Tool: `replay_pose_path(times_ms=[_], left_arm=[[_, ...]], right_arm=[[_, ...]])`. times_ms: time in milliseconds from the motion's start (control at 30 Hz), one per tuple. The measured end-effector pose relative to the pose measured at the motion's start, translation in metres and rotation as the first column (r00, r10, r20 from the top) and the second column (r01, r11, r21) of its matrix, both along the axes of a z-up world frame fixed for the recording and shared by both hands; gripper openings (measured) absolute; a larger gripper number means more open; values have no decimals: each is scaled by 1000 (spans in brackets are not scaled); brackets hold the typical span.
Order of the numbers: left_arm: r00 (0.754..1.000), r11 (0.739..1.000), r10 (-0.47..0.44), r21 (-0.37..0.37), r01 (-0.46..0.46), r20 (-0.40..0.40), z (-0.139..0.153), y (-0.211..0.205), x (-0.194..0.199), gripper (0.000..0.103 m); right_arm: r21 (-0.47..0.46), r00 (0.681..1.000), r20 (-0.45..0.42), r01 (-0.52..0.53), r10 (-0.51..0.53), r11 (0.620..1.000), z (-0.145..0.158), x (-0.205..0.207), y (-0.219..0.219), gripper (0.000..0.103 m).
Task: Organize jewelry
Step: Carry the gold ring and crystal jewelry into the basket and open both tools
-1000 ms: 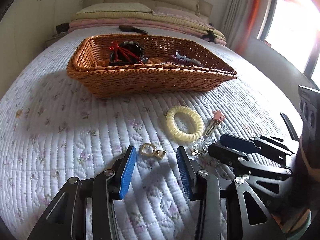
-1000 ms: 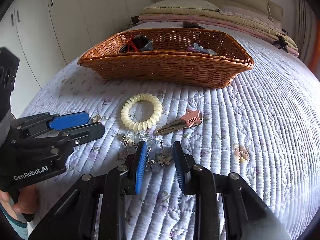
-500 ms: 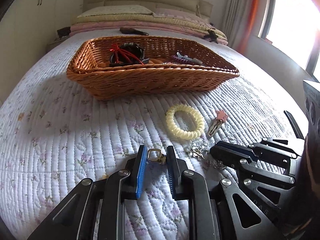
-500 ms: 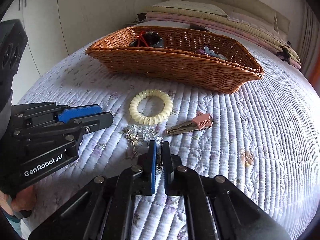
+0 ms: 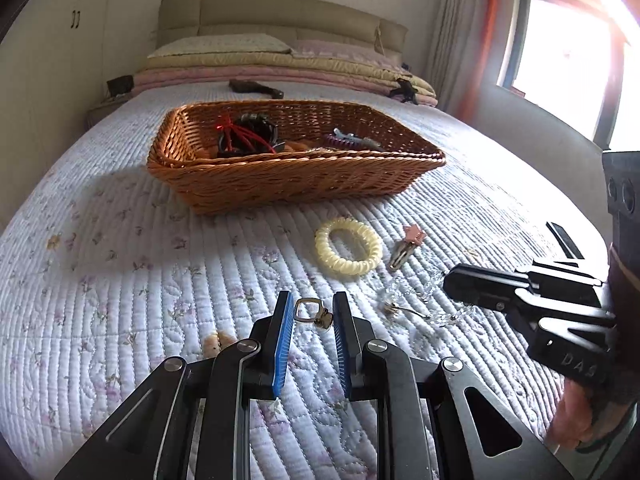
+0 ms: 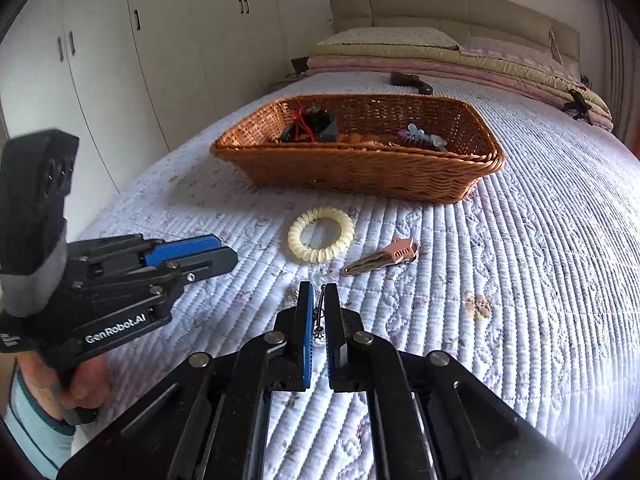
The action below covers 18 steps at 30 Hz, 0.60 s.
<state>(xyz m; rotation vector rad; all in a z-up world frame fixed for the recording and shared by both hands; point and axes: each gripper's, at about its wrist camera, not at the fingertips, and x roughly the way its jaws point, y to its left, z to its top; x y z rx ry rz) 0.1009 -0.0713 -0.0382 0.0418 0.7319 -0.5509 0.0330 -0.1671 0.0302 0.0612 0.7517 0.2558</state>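
Big bed (image 5: 120,264) with white quilt, small purple flowers on it. Brown woven basket (image 5: 296,180) sits on quilt, middle of bed. Yellow curly hair band (image 5: 347,251) lies flat, near front of basket. Pink star hair clip (image 5: 405,248) just beside band. Dark thing (image 5: 256,88) on quilt behind basket, too small to tell. Folded blankets and pillows (image 5: 280,68) stacked at head of bed.

- You are in a home bedroom — a wide bed (image 5: 120,264) with a quilted floral cover fills both views.
- You see a padded headboard (image 5: 276,12), pillows (image 5: 220,45) and folded blankets (image 5: 280,70).
- White wardrobe doors (image 6: 132,60) stand at one side, a curtained window (image 5: 560,64) at the other.
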Motion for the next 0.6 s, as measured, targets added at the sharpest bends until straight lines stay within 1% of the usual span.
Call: replay_pose_path(times_ms=[167, 233, 333, 467, 600], left_arm=[[999, 999, -14, -30, 16, 49, 11, 6, -12, 20], [998, 999, -14, -43, 17, 56, 17, 6, -15, 20], [997, 998, -2, -65, 7, 78, 33, 7, -16, 20], [995, 992, -2, -126, 15, 98, 64, 11, -9, 20], [991, 992, 1, -124, 16, 135, 98, 1, 19, 20]], right_arm=[[5, 998, 63, 1, -2, 1000, 24, -19, -3, 6], [9, 996, 90, 7, -8, 1000, 35, -24, -5, 6], [20, 991, 134, 23, -26, 1000, 55, -27, -7, 6], [28, 980, 187, 58, -62, 998, 85, -16, -13, 6], [25, 969, 233, 80, -83, 996, 117, 17, -18, 6]])
